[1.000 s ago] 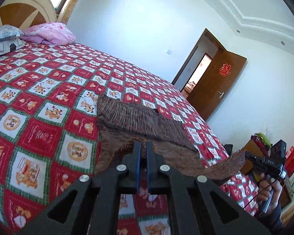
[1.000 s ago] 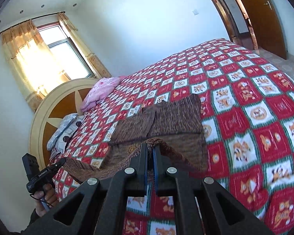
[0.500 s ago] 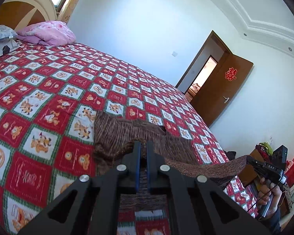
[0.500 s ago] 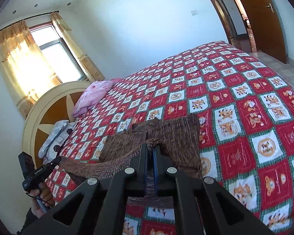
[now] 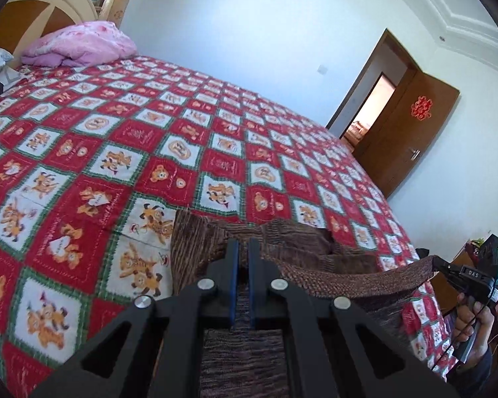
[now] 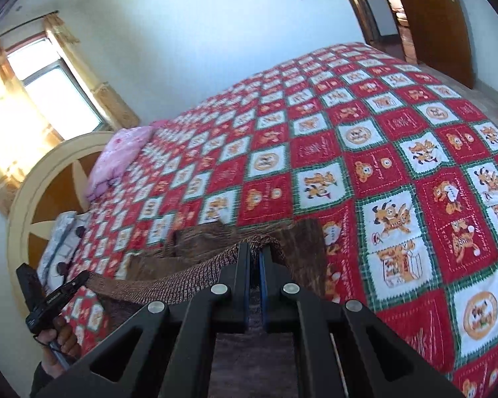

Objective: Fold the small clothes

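Left wrist view: brown knit garment [image 5: 292,248] lifted by its near hem over the patchwork bedspread [image 5: 123,152].
Both the left gripper [image 5: 243,248] and right gripper [image 6: 255,251] are clamped on that hem, stretched between them; its far half lies on the bed. Uneven pulling could skew the fold or slip the knit free.

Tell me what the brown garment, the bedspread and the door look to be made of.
Brown garment: looks like a ribbed or textured knit, matte, with fine mottled striping; it sags softly between the two tongs.
Bedspread: probably printed cotton or a similar woven cloth, matte, with faint creases.
Door: looks like brown wood or veneer with a slight sheen, plus a metal handle.
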The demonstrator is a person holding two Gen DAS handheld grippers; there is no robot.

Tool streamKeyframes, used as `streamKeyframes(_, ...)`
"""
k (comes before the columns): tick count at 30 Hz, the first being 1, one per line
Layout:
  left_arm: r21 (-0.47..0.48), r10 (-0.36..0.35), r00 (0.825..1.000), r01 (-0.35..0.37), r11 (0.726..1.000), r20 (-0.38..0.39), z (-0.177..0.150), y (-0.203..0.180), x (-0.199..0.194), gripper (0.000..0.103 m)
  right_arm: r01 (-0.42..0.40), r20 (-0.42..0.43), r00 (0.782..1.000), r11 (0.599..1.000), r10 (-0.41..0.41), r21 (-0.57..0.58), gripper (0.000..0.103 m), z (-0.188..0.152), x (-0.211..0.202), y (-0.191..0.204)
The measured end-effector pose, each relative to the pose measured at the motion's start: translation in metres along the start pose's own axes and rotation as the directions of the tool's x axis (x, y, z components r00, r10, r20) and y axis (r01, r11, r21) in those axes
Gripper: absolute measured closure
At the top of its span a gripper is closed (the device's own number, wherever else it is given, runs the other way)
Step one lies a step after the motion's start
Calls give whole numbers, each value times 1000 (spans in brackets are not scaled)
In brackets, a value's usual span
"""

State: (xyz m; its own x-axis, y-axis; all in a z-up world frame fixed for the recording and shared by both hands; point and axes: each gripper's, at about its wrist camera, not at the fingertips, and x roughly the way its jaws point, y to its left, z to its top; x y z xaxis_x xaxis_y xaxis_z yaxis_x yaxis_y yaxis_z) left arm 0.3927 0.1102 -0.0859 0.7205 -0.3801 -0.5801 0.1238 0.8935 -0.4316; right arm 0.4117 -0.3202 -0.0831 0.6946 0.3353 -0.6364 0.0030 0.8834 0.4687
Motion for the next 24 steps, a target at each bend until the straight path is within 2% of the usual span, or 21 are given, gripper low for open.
streamKeyframes(3, 16, 31, 999, -30, 999, -41, 3, 5, 38, 98, 65, -37, 997, 998, -65, 3, 99, 10, 50, -13)
streamKeyframes(5, 18, 78, 995, -77, 997, -60, 2, 15, 67, 97, 92, -83, 992, 996, -91, 14, 98, 13, 82, -24)
streamKeyframes(6, 16, 102, 992, -101, 995, -67, 2, 20, 78, 96, 116, -86, 990, 993, -113, 31, 93, 13, 92, -31)
streamKeyframes(7, 18, 160, 984, -160, 987, -73, 2, 25, 86, 94, 150, -76, 986, 988, -147, 37, 74, 13, 98, -36)
streamKeyframes(8, 7, 214, 974, -214, 977, -74, 3, 31, 89, 95, 188, -55, 981, 982, -186, 29, 61, 12, 100, -39)
streamKeyframes(9, -17, 226, 972, -227, 974, -68, 4, 36, 87, 95, 199, -34, 980, 980, -199, 20, 47, 9, 98, -40)
streamKeyframes(11, -46, 203, 978, -205, 978, -43, 2, 45, 73, 91, 186, -17, 982, 982, -186, -22, 47, 1, 91, -37)
streamKeyframes(15, 105, 279, 960, -275, 956, -24, -15, 33, 55, 74, 195, -6, 980, 966, -199, -173, 47, -21, 80, -15)
streamKeyframes(18, 188, 284, 957, -270, 944, -52, -28, 19, 59, 73, 162, -38, 983, 953, -177, -256, 49, -27, 83, 0)
streamKeyframes(19, 207, 289, 956, -272, 940, -55, -30, 15, 62, 73, 160, -39, 983, 949, -177, -271, 53, -28, 85, 4)
streamKeyframes(21, 244, 288, 957, -269, 932, -43, -28, 5, 69, 73, 155, -37, 984, 938, -175, -311, 57, -27, 90, 14)
streamKeyframes(24, 285, 295, 955, -276, 918, -27, -24, -6, 79, 73, 105, -58, 989, 920, -137, -378, 58, -26, 102, 33)
